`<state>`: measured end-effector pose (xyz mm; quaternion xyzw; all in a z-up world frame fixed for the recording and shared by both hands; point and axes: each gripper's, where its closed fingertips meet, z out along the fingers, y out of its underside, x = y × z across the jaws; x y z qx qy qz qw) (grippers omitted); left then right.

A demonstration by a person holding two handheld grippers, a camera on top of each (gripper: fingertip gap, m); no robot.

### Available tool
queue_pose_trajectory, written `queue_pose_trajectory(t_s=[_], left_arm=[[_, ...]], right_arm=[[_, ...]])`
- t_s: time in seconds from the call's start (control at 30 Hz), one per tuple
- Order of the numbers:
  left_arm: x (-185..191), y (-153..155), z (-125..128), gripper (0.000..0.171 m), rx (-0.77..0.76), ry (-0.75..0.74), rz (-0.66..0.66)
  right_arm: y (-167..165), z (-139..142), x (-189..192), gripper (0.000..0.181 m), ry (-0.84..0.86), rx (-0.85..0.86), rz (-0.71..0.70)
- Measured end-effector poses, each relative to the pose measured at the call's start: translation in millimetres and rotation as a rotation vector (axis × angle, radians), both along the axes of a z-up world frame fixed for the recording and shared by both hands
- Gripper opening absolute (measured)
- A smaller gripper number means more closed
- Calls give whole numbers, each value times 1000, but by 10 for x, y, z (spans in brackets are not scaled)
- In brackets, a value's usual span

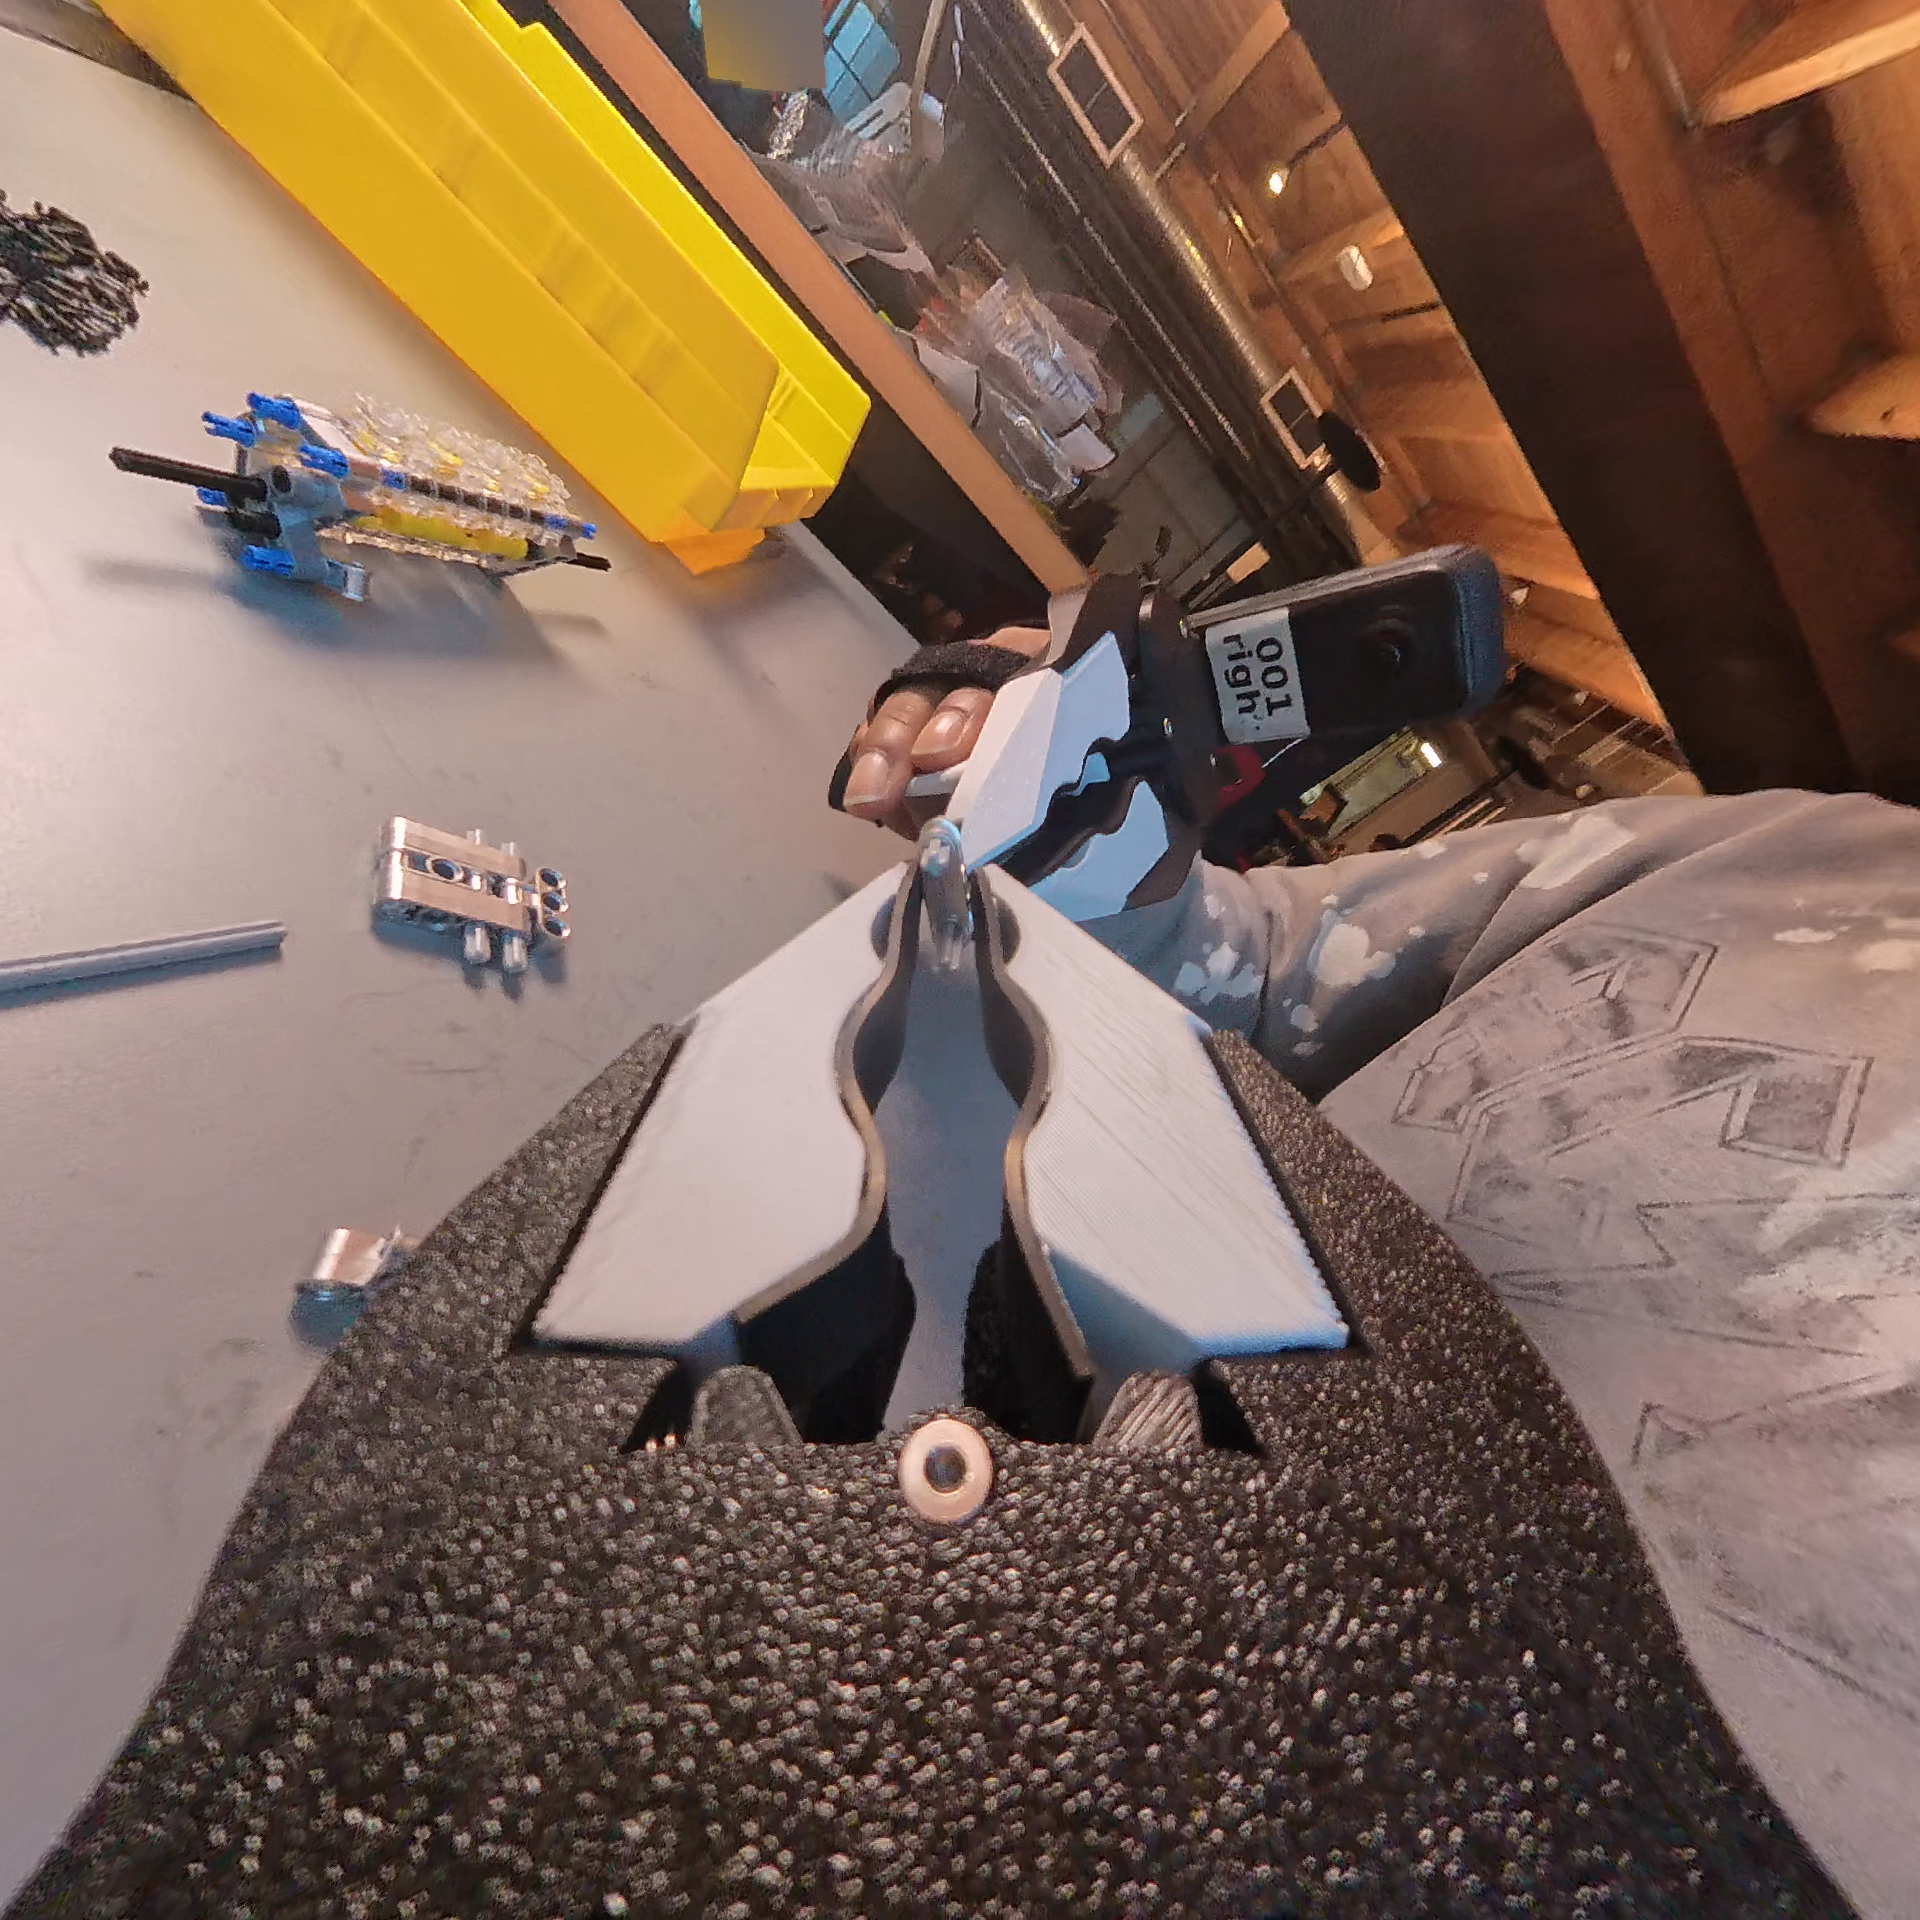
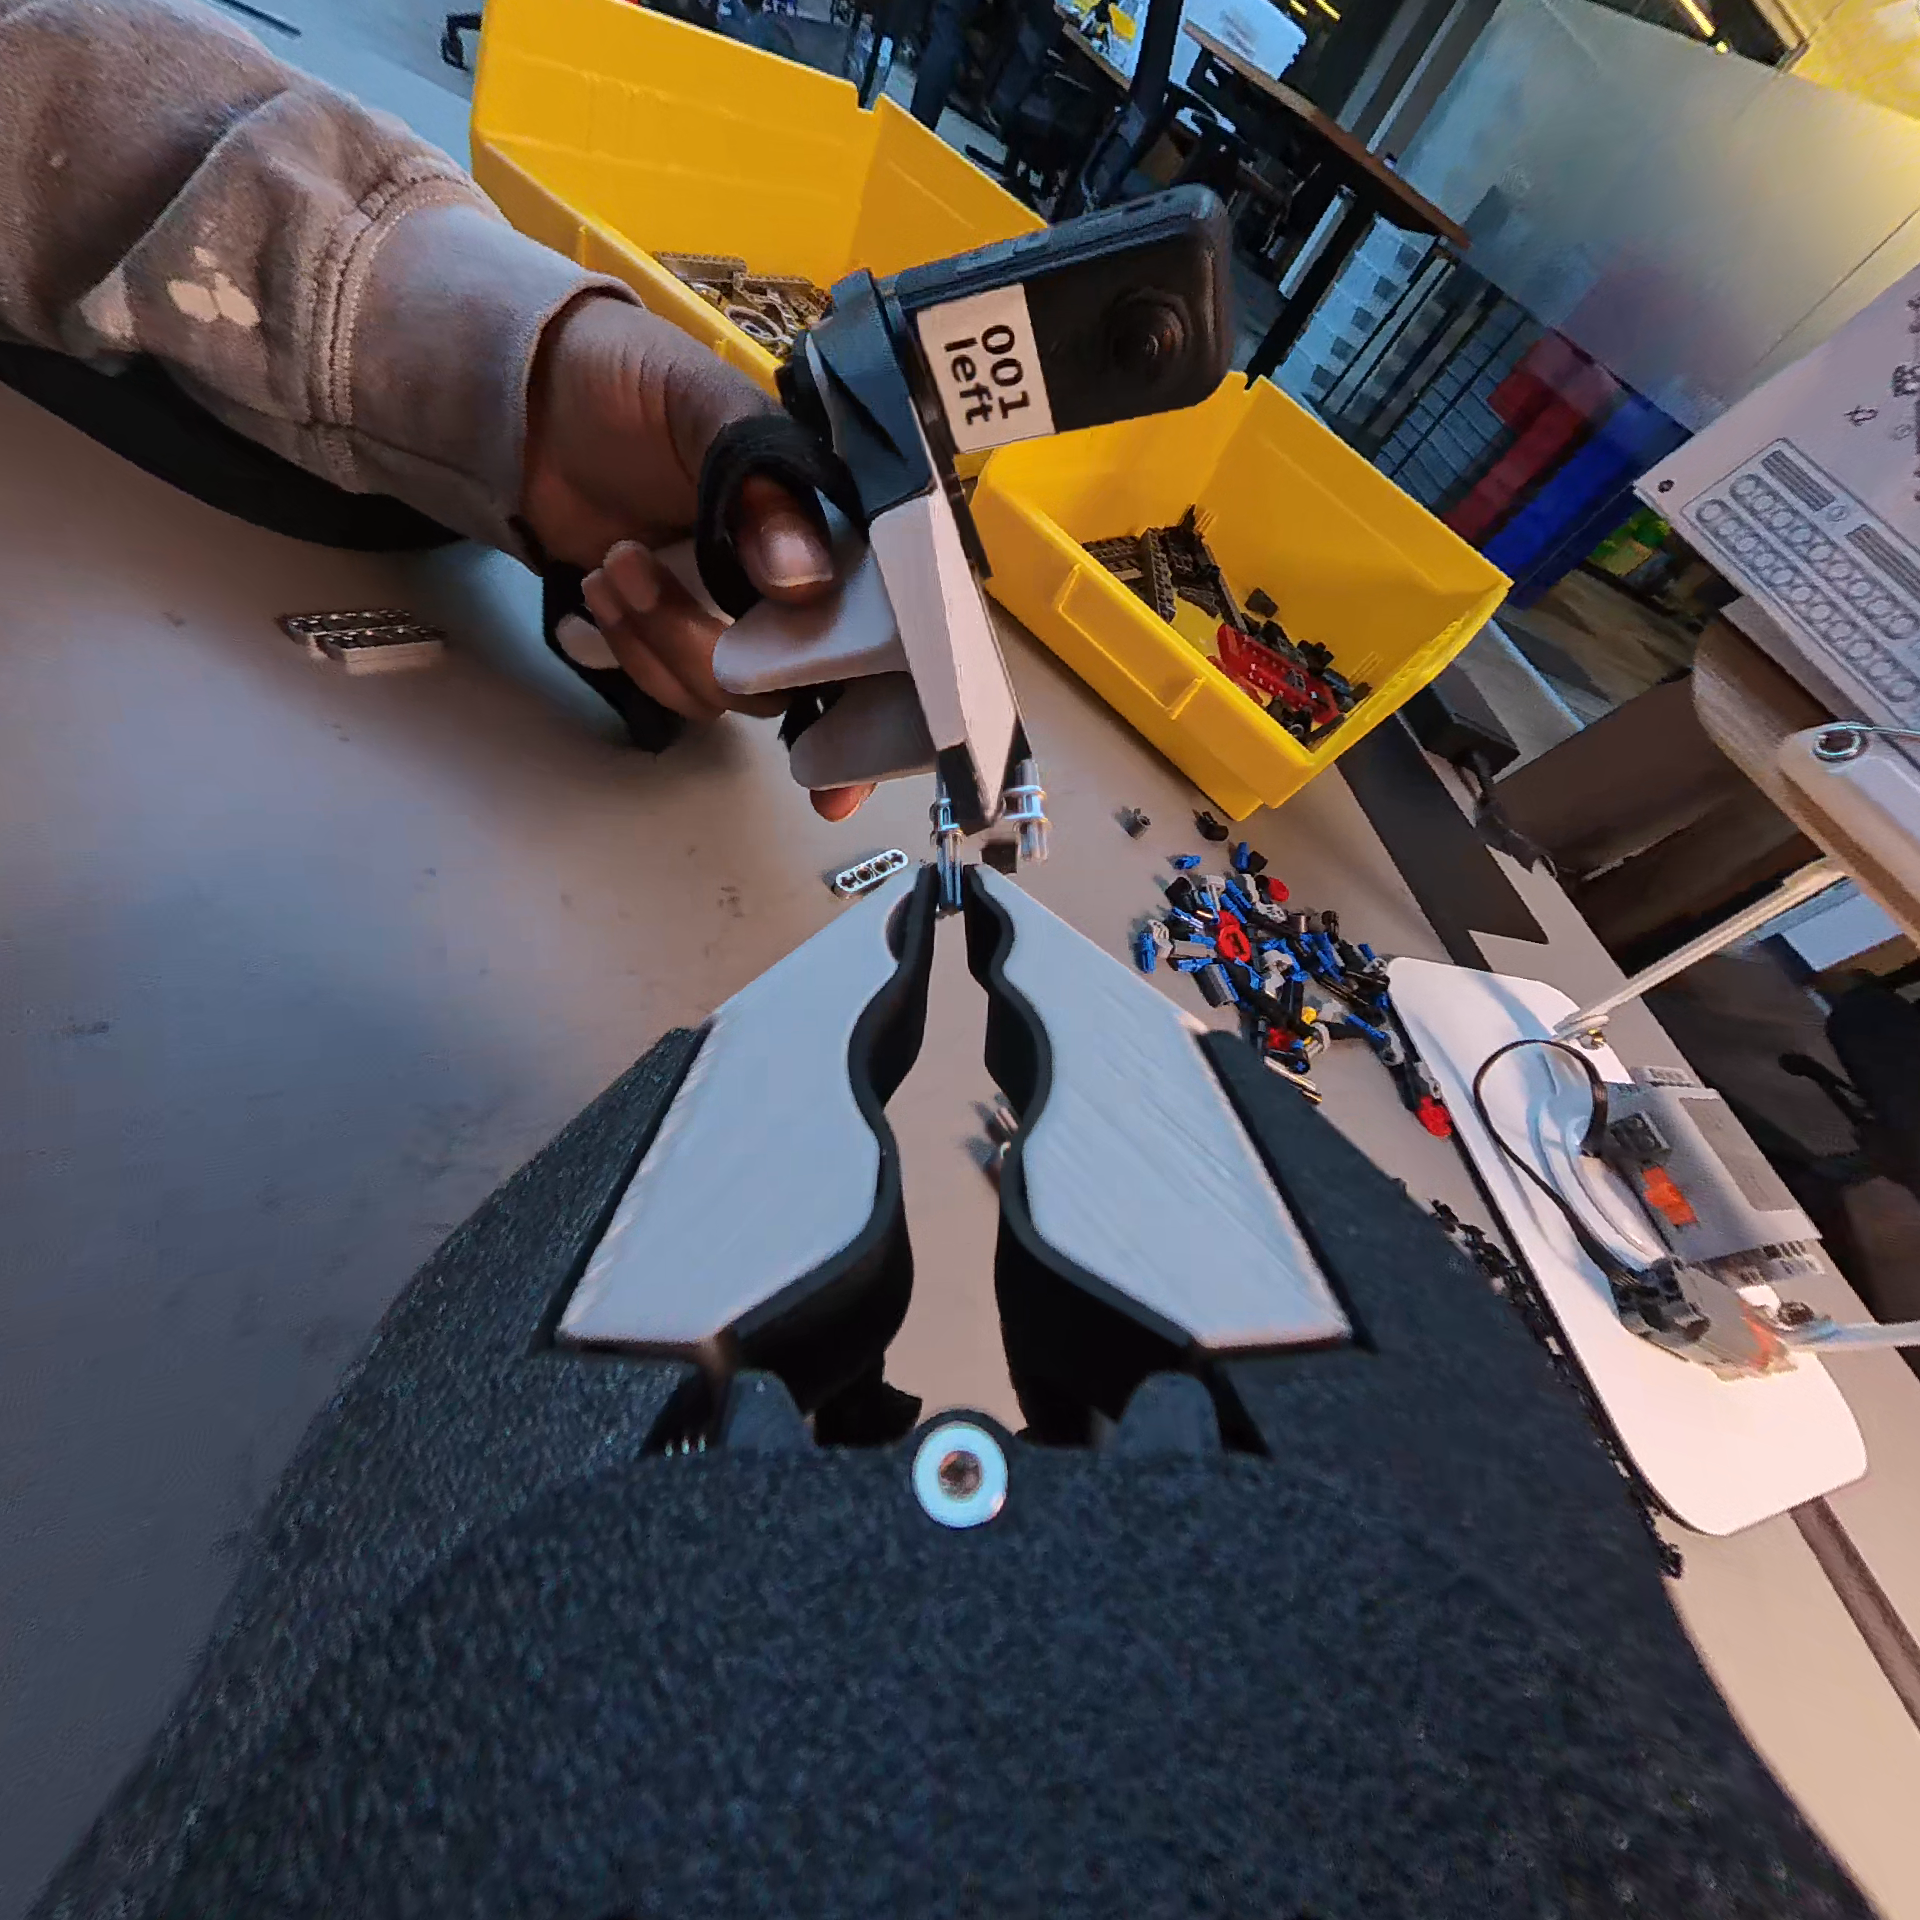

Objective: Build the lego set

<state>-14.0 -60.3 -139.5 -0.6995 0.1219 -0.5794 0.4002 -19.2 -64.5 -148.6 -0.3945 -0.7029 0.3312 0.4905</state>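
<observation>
Left tongs (image 1: 943, 904) pinch a small grey pin piece (image 1: 945, 883); right tongs (image 2: 951, 883) nip its other end (both clamped). Keep axes aligned, squeeze gently above counter (image 2: 312, 935).

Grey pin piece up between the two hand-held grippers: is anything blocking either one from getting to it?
Nothing visible. The left hand-held gripper is shut on the grey pin piece, and the right hand-held gripper pinches one of its pins, above the table.

glossy yellow plastic bins (image 2: 1236, 582), matt grey tabletop (image 2: 312, 987), grainy black foam and ribbed grey plastic fingers (image 1: 1143, 1153).
</observation>
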Motion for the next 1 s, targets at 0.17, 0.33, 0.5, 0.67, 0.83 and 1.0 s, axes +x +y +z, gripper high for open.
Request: queue_pose_trajectory(t_s=[0.17,0.33,0.5,0.67,0.83,1.0], left_arm=[[-121,48,-88,20,224,294,73],[-348,184,-177,41,367,551,204],[-501,291,-239,50,385,636,290],[-536,295,-272,50,345,646,296],[-639,313,-263,49,363,697,319],[-887,367,-310,51,363,796,366]], right_arm=[[-22,-53,64,3,-51,-48,41],[-130,-372,194,3,-251,-92,123],[-205,-846,342,2,-513,-86,149],[-219,-888,355,4,-537,-108,146],[-135,-744,341,27,-483,-151,114],[195,-394,278,61,-306,-228,-17]])
